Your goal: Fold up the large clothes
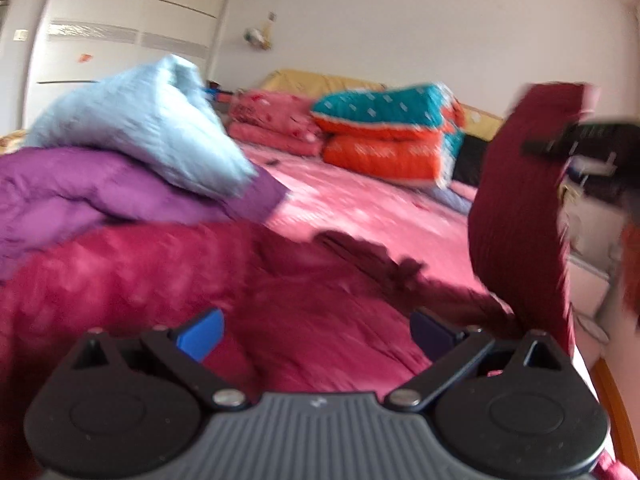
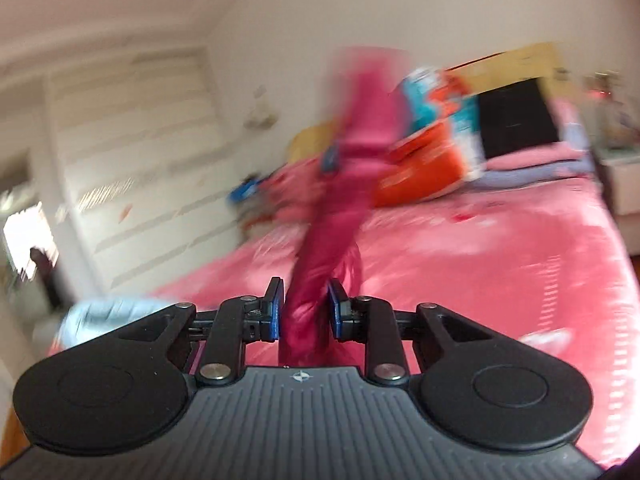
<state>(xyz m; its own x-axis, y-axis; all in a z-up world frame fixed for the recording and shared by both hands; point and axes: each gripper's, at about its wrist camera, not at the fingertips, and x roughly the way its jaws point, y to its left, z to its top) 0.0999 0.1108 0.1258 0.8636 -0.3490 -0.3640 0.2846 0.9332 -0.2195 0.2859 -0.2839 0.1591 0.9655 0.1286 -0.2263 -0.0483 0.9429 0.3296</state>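
Pink bed (image 2: pixel 500 264) ahead: right gripper (image 2: pixel 305 312) clamps bunched red garment (image 2: pixel 320 264), left gripper (image 1: pixel 318 332) gapes empty; cloth may slip.

A garment (image 1: pixel 304 300) lies on the bed (image 1: pixel 372 208), one end lifted at right. A clothes pile (image 1: pixel 120 152) sits left; folded quilts (image 1: pixel 384 136) lie behind, near the headboard (image 1: pixel 320 80).

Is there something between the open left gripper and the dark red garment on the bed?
Nothing visible. The left gripper hangs open just above the dark red garment, with no other item between them. The right gripper already clamps part of it.
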